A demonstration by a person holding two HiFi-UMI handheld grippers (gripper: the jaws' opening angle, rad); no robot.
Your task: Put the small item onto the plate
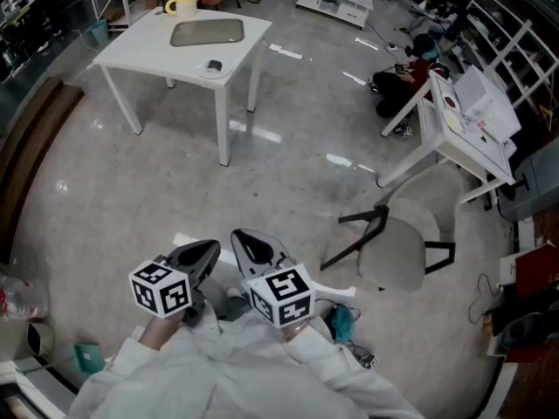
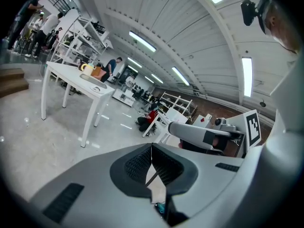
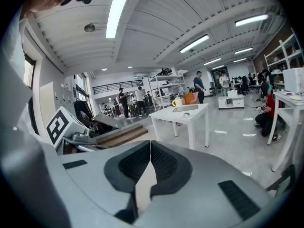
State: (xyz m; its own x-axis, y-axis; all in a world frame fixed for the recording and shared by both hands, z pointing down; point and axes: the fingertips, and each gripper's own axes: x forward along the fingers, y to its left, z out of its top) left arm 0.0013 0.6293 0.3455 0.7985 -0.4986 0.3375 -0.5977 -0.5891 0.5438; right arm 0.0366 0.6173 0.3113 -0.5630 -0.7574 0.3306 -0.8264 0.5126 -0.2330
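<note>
Left gripper [image 1: 199, 256] and right gripper [image 1: 255, 248] are both closed and empty. At eleven o'clock, well apart from them, a small dark item [image 1: 214, 65] lies on the square white table [image 1: 140, 46], at a small round white plate [image 1: 204, 73]. It looks light and rigid, best pinched across its sides.

The bench [image 1: 131, 46] was plain white, the tray [image 1: 207, 32] on it greyish, the mug [image 1: 182, 5] yellow. The left gripper [image 1: 212, 246] and right gripper [image 1: 239, 236] were grey, their cubes [image 1: 162, 288] black-and-white squares. The floor [image 1: 288, 147] was pale grey.

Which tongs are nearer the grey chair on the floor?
Right. In the head view the right tongs are left of the grey chair, apart from it; the left tongs are farther left, beyond the right ones.
</note>
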